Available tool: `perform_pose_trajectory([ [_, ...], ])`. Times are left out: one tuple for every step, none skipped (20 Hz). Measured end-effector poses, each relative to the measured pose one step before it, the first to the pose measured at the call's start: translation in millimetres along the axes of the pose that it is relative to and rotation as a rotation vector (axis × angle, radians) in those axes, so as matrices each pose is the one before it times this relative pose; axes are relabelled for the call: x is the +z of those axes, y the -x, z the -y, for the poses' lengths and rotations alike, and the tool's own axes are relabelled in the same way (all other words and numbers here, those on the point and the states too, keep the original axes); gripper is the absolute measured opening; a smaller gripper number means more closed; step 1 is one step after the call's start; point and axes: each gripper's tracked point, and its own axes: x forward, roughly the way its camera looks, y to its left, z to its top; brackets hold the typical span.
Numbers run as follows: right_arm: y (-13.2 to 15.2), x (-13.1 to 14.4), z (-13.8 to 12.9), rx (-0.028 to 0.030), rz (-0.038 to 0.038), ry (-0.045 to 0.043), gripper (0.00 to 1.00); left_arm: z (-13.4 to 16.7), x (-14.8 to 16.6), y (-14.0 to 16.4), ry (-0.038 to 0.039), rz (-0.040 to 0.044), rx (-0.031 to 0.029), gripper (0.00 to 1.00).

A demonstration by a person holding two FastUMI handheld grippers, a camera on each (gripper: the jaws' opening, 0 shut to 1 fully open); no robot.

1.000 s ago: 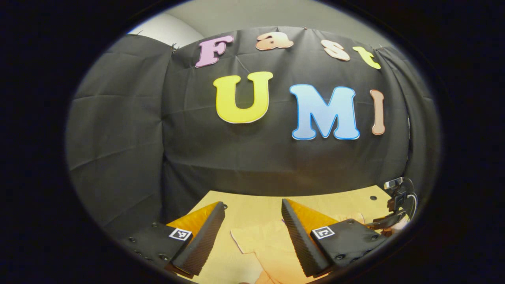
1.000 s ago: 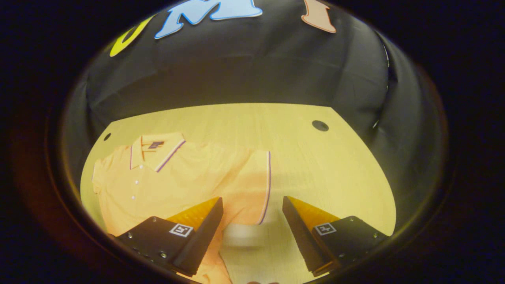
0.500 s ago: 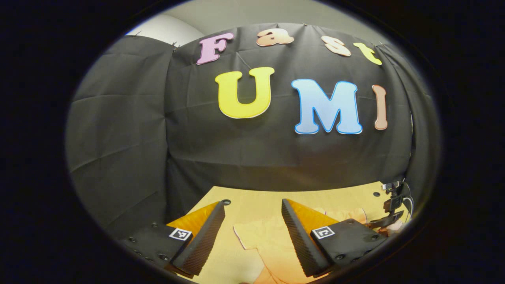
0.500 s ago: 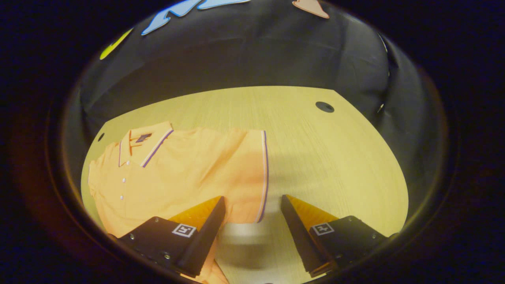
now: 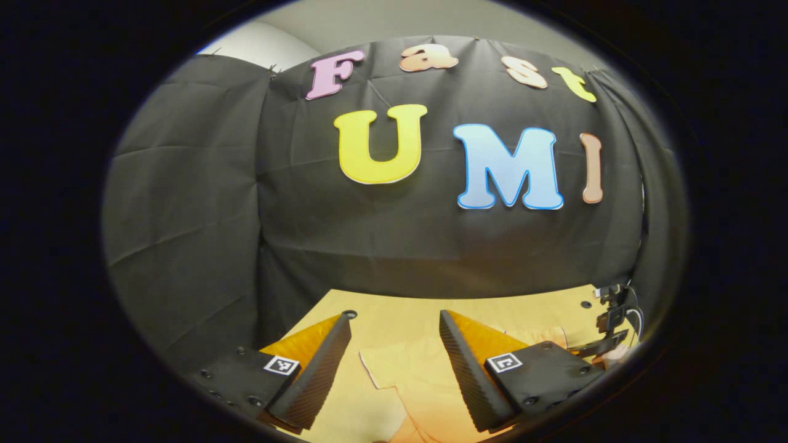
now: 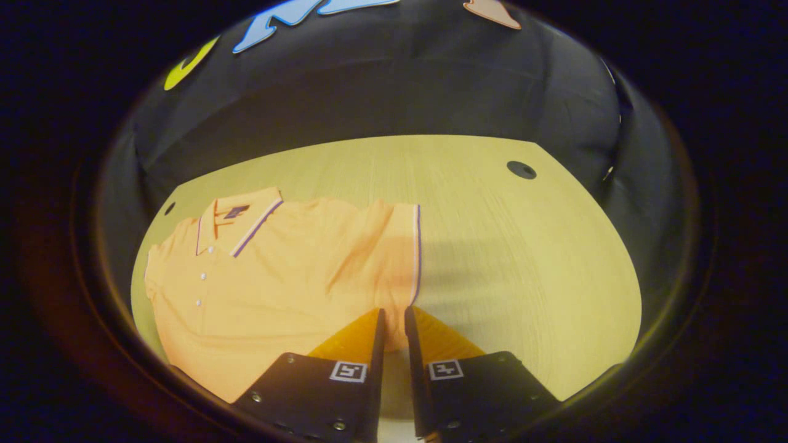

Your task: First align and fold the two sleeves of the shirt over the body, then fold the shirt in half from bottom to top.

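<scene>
An orange polo shirt (image 6: 277,277) lies flat on the wooden table (image 6: 523,258), collar (image 6: 240,221) toward the far left, buttons up. Its right sleeve (image 6: 394,258) is spread out, with a striped cuff. My right gripper (image 6: 394,314) has its fingers drawn close together on the cuff's lower corner. In the left gripper view, the other sleeve (image 5: 394,369) lies on the table under my left gripper (image 5: 394,335), which hangs open above it. The right gripper (image 5: 609,332) and the hand holding it show at the far right edge.
A black cloth wall (image 5: 394,246) closes the back and sides of the booth. The table has round cable holes (image 6: 521,169) near its far corners (image 5: 349,314). Bare wood extends to the right of the shirt.
My right gripper's fingers have closed from wide open onto the cuff corner of the right sleeve. The left gripper has barely moved and stays open.
</scene>
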Motion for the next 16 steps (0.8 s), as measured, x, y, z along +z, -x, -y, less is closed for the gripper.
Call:
perform_pose_trajectory([
  [-0.61, 1.16, -2.62, 0.01765, -0.00808, -0.00618, 0.22, 0.04, -0.56, 0.23, 0.00127, -0.00125, 0.00058, 0.94],
  [-0.10, -0.28, 0.16, -0.00752, -0.01301, -0.01683, 0.22, -0.45, -1.62, 0.50, 0.00025, -0.00047, 0.00236, 0.94],
  [-1.12, 1.12, -0.94, 0.00060, -0.00082, 0.00452, 0.01, -1.86, 0.76, 1.84, 0.00022, -0.00047, 0.00251, 0.94],
  [1.21, 0.31, 0.54, -0.00026, 0.00101, 0.01786, 0.01, -0.87, 0.56, 0.33, 0.00061, 0.00049, 0.00340, 0.94],
  [0.35, 0.97, 0.40, -0.00277, 0.00666, 0.02094, 0.01, -1.42, 0.25, 1.35, 0.00171, -0.00031, 0.00165, 0.94],
  [0.14, 0.27, 0.11, -0.00746, 0.00495, 0.01702, 0.01, -1.07, -0.98, 1.18, -0.00039, -0.00142, 0.00337, 0.94],
  [-0.05, 0.28, -0.82, -0.01076, 0.00573, 0.01320, 0.01, -1.52, -0.72, -0.12, -0.00284, -0.00061, 0.00386, 0.94],
  [-0.01, 1.68, -0.85, -0.00499, 0.00219, 0.01152, 0.01, -2.03, 0.83, 0.96, -0.00356, 0.00076, 0.00347, 0.94],
  [0.42, 2.28, -3.76, 0.00258, 0.00288, 0.01198, 0.01, -3.20, 1.26, 1.39, -0.00299, 0.00086, 0.00330, 0.94],
  [1.97, 5.43, -3.40, 0.00347, 0.00592, 0.00943, 0.01, -1.06, 0.83, 0.77, -0.00093, 0.00106, 0.00169, 0.94],
  [2.69, 8.18, -4.38, 0.00645, 0.01847, 0.00657, 0.01, -1.50, -0.29, 0.09, 0.00098, -0.00037, 0.00229, 0.94],
  [2.87, 11.03, -5.84, 0.00998, 0.02239, 0.00401, 0.01, -0.67, -1.46, 0.84, 0.00325, -0.00109, 0.00152, 0.94],
  [3.59, 9.41, -8.68, 0.01526, 0.02112, 0.00253, 0.01, -1.99, -1.36, 0.61, 0.00518, -0.00130, -0.00015, 0.94],
  [2.42, 9.73, -9.80, 0.01861, 0.01853, 0.00434, 0.00, -0.91, -0.27, 0.02, 0.00451, -0.00190, -0.00016, 0.94],
  [2.18, 7.47, -9.77, 0.01775, 0.01462, 0.00790, 0.00, 0.89, -1.41, -1.17, 0.00305, -0.00116, -0.00168, 0.94],
  [1.69, 7.01, -10.67, 0.01866, 0.01159, 0.01014, 0.01, -0.55, -0.03, 0.64, 0.00091, 0.00006, -0.00198, 0.94],
])
